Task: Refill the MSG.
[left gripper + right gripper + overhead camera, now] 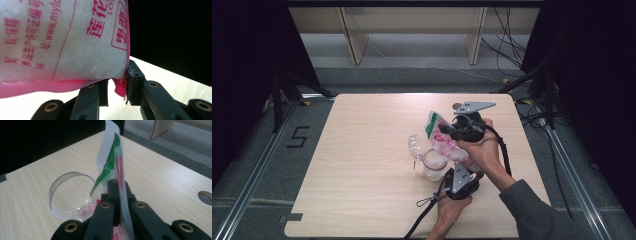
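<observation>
Right gripper (117,195) has its jaws pressed together on the top seal of a soft plastic pouch of white granules with pink print and a green band (110,167); the film runs straight up between its black fingers (112,187). Left gripper (117,87) pinches the pink bottom corner of that pouch (62,45), with the jaws part-way apart and the film caught against the right-hand pad (full contact on the other pad I can't tell). Left gripper view gives the print and granules up close. High view places the pouch (447,142) tilted in the air between both grippers, above a small clear glass jar (433,165) with its clear hinged lid (414,145) flipped open, on the light wooden table (362,175). Right gripper view shows the lid (67,195) just beyond the jaws.
</observation>
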`<state>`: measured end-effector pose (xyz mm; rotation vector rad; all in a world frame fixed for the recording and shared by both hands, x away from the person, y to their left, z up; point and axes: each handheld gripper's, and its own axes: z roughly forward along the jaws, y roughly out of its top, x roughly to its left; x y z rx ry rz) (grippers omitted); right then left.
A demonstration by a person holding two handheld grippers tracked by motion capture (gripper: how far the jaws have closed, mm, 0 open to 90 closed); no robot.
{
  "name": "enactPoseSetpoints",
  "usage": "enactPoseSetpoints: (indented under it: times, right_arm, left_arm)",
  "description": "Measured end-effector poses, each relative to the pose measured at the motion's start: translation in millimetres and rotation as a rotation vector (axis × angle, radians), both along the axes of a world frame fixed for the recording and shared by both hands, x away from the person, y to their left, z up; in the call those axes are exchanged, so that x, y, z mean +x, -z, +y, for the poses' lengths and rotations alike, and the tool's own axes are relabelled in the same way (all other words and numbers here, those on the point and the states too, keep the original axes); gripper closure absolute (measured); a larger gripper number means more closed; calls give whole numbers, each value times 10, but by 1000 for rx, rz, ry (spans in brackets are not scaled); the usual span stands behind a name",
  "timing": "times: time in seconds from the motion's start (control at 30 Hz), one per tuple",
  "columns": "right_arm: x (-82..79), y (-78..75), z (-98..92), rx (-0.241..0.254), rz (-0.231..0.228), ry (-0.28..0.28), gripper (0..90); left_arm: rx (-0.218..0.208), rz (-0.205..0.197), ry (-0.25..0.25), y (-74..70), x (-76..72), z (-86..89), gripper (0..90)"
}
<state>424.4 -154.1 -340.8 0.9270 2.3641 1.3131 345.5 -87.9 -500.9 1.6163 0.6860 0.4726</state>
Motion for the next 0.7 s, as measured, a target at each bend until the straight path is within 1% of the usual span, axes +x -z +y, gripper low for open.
enactPoseSetpoints:
  times: [0.07,0.1,0.13,0.17,0.2,0.23,0.27,0.3,0.33,0.37,0.4,0.43,0.47,0.5,0.53,0.57,0.6,0.63,0.67,0.7]
  right_arm:
    - [12,0,17,-5,0,-16,900]
    - [8,-2,23,-4,1,-7,900]
    - [12,-5,26,-16,3,-10,900]
    - [10,-5,35,-20,9,-4,900]
    - [27,3,41,-33,1,-15,900]
    - [33,5,42,-37,-3,-13,900]
    - [31,10,50,-32,16,-2,900]
    - [40,11,48,-37,15,-5,900]
    - [46,24,60,-36,11,1,900]
    - [50,27,67,-33,16,3,900]
    - [56,38,77,-35,9,-1,900]
    - [55,30,80,-48,24,-8,900]
    - [54,31,89,-54,26,-4,900]
    - [68,34,91,-59,19,-14,900]
    - [62,36,106,-61,22,-7,900]
    - [80,44,113,-62,3,-16,900]
    - [66,35,123,-61,20,-5,900]
    - [71,38,131,-62,14,-8,900]
    - [81,35,127,-69,13,-7,900]
    - [88,37,129,-71,12,-6,900]
  left_arm:
    - [-5,-1,-1,-4,7,3,744]
    - [-5,-3,-2,-5,12,0,744]
    - [-8,-5,8,-5,19,-2,744]
    - [-12,-7,6,-4,22,-8,744]
    - [-20,-6,7,-2,24,-15,744]
    - [-20,-6,8,-1,28,-24,744]
    - [-18,-6,10,-1,31,-25,744]
    - [2,-7,19,-4,40,-12,744]
    - [-12,-8,24,-1,46,-22,744]
    - [-9,-8,25,-3,46,-20,745]
    - [-10,-10,25,-2,51,-24,745]
    - [-6,-16,22,1,56,-28,745]
    - [-6,-12,27,-4,58,-24,745]
    - [-4,-12,28,-6,60,-22,745]
    - [2,-13,28,-10,62,-17,745]
    - [2,-14,26,-12,63,-16,744]
    - [-40,-9,21,-10,61,-36,744]
    - [-40,-11,23,-12,65,-33,744]
    - [0,-16,33,-16,76,-12,745]
    - [-15,-9,34,-14,76,-22,744]
